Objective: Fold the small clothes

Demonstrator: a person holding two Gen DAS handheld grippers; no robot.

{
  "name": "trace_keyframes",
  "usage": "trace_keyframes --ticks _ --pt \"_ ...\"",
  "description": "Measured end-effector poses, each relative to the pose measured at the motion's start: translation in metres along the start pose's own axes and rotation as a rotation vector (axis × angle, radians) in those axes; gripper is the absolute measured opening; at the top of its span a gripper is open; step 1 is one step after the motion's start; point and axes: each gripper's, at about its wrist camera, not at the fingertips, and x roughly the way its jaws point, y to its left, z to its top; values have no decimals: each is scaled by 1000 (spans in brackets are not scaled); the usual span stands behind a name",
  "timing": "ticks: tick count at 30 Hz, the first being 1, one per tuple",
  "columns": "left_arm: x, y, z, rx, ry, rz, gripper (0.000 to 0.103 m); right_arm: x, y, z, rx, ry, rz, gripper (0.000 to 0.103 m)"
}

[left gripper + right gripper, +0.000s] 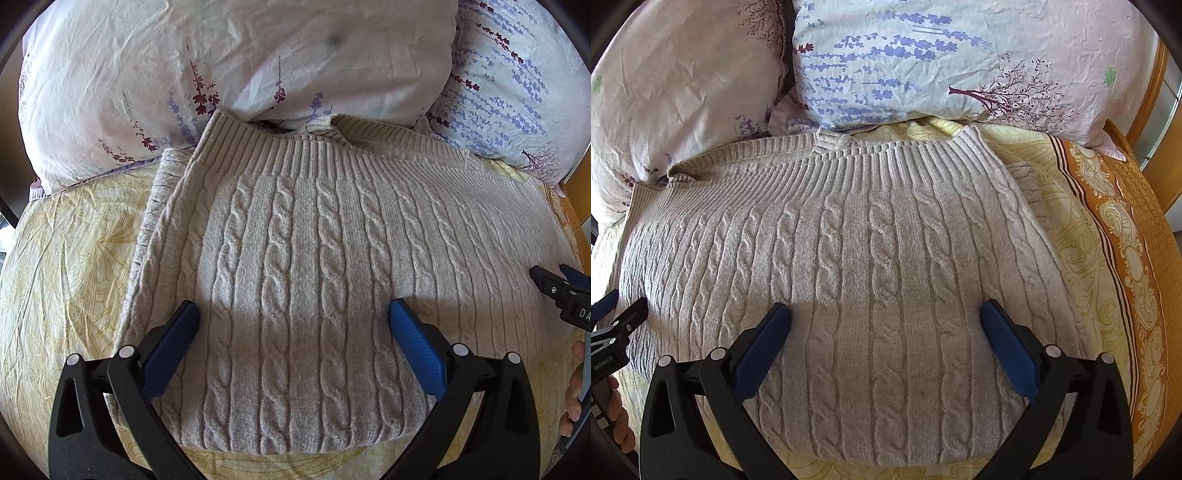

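Observation:
A beige cable-knit sweater point(314, 258) lies folded on the bed, its ribbed band toward the pillows. It also shows in the right wrist view point(857, 266). My left gripper point(293, 314) is open, its blue fingers spread over the sweater's left part, holding nothing. My right gripper point(885, 314) is open over the sweater's right part, also empty. The right gripper shows at the right edge of the left wrist view point(554, 280). The left gripper shows at the left edge of the right wrist view point(617, 310).
Two floral pillows point(221, 74) point(942, 62) lie just beyond the sweater. A yellow patterned bedsheet point(66, 258) covers the bed, with an orange border point(1137, 258) at the right. A wooden bed frame point(1152, 92) stands at the far right.

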Motion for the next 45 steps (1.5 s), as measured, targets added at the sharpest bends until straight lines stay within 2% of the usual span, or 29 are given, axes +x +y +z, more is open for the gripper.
trace_keyframes --ticks 12,21,28,31,33,35,39,42,45 --pt "-4 0 -2 4 -22 0 101 1 -1 2 -18 -12 20 102" --pt "-6 1 -5 7 -37 0 101 -2 -5 -3 -59 -53 58 102" --pt "-8 0 -6 17 -52 5 101 -5 -5 -4 -64 -52 42 102" --pt "-12 2 -5 34 -52 -14 101 -8 -3 -5 -67 -48 32 102" --pt "-21 11 -6 21 -72 -64 101 -9 -3 -5 -74 -43 35 102" --pt "-36 26 -5 -12 -133 -103 101 -11 -6 -2 -69 -37 52 102" --pt "-53 60 1 -31 -210 -70 101 -20 -9 -1 -29 -93 110 102" --pt "-49 79 5 -39 -180 -58 101 -20 0 1 -52 -109 142 102" --pt "-37 94 10 -89 -124 -90 101 -14 12 1 -100 -111 91 102"
